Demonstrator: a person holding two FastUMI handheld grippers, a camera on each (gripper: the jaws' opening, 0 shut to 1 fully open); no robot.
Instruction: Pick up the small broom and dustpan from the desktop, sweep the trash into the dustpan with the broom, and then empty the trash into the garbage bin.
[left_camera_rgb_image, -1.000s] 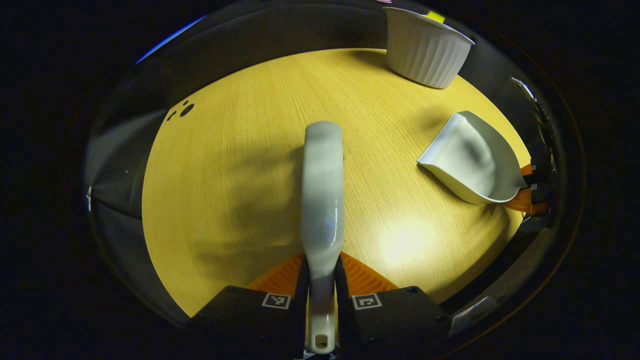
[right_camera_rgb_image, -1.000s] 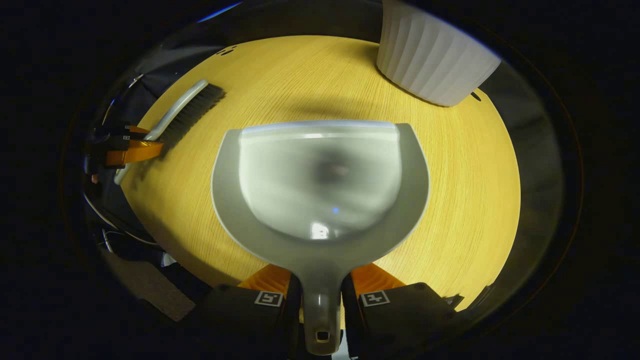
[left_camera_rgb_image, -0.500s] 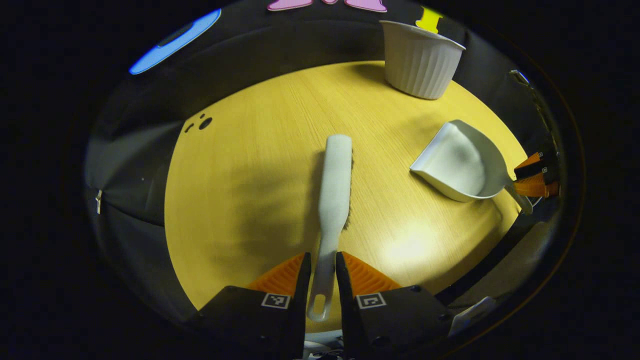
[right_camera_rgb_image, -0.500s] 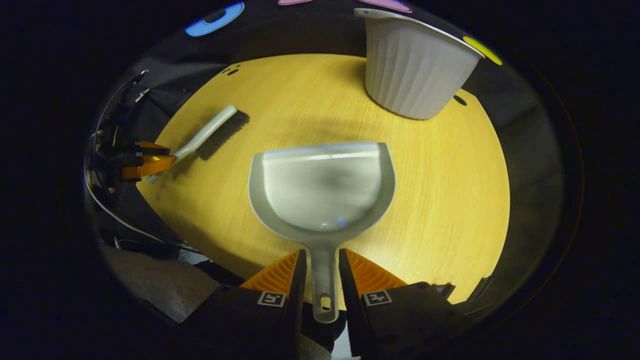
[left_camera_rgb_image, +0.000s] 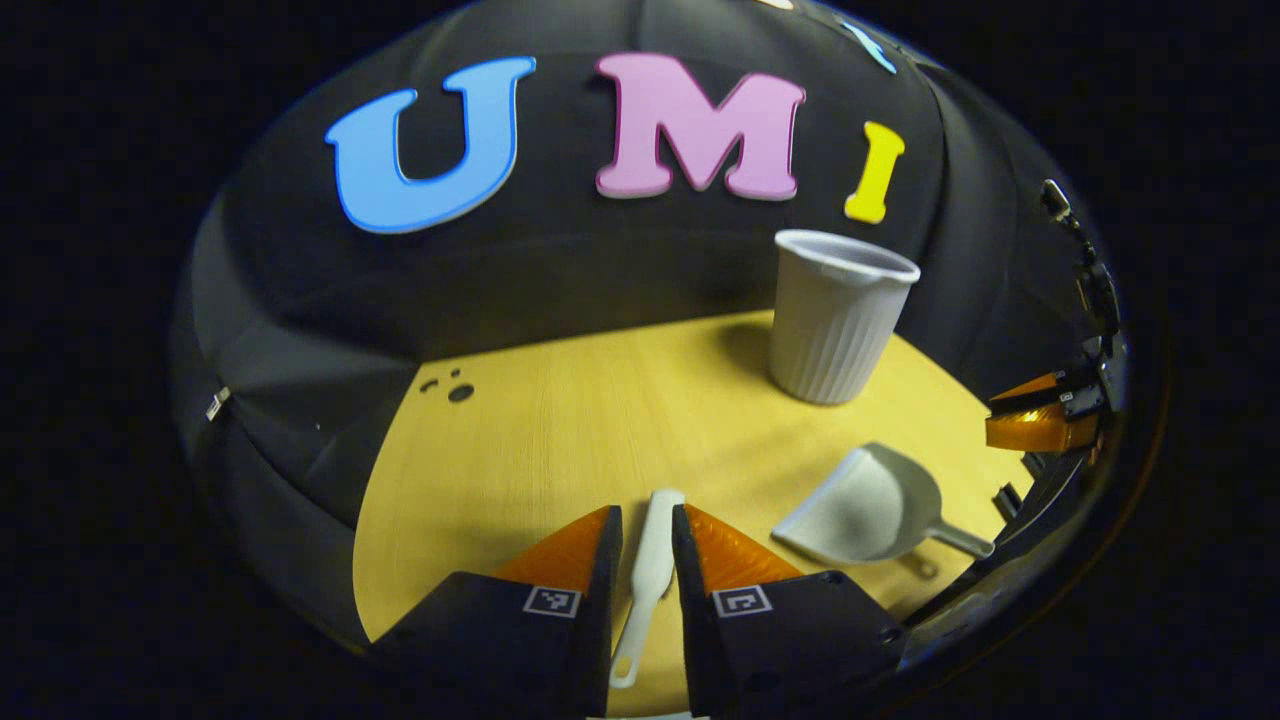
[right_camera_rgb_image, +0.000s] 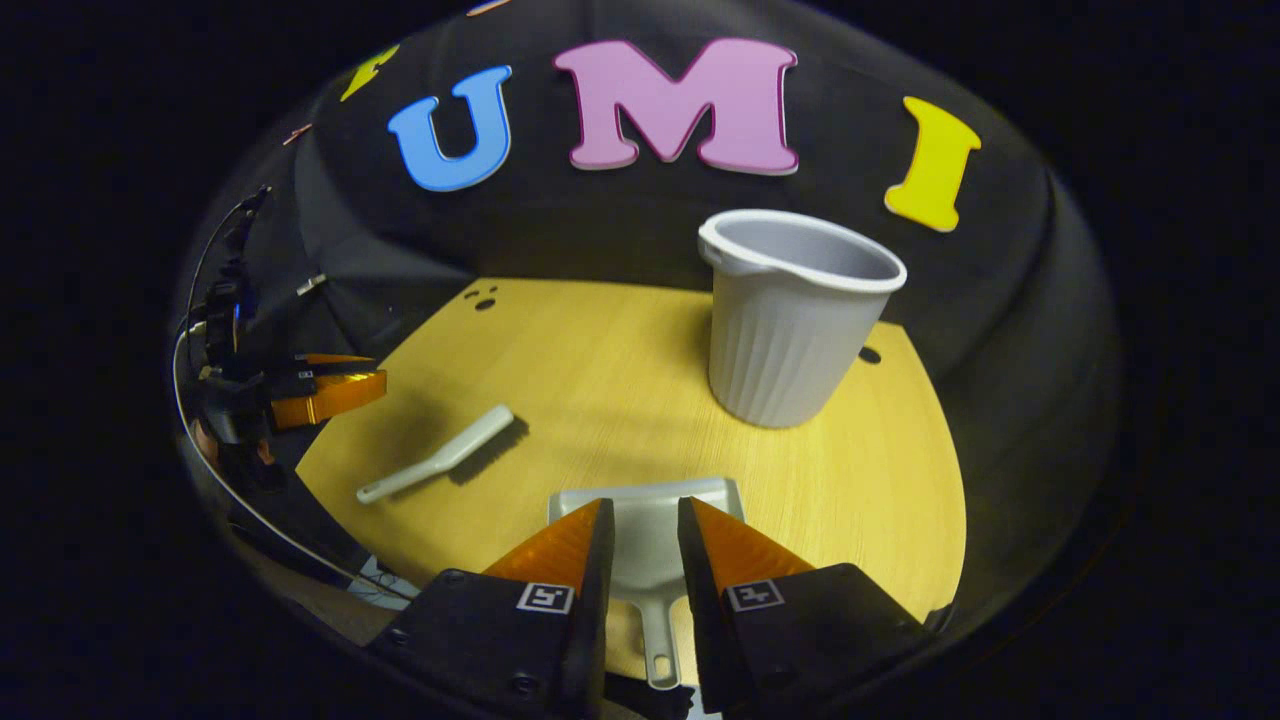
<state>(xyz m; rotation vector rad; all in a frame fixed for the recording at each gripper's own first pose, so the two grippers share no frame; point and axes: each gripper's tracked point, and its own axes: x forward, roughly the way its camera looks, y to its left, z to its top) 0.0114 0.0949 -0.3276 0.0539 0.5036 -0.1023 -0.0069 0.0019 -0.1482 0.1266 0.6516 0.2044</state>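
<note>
Left tool (left_camera_rgb_image: 640, 545), right tool (right_camera_rgb_image: 640, 540): black housings, square coded markers, ribbed wedge fingers.

In the left gripper view, the left gripper (left_camera_rgb_image: 640, 570) hides both sides of the broom (left_camera_rgb_image: 648, 570), whose bristles cannot be made out. In the right gripper view, the right gripper (right_camera_rgb_image: 640, 560) covers both sides of the dustpan (right_camera_rgb_image: 645, 545), so that its front lip, a middle strip and the handle end remain visible. The table (right_camera_rgb_image: 600, 360) has its near edge hidden behind both grippers' bodies. Small dark spots (left_camera_rgb_image: 450, 388) at the table's far left corner are too small to identify.
</note>
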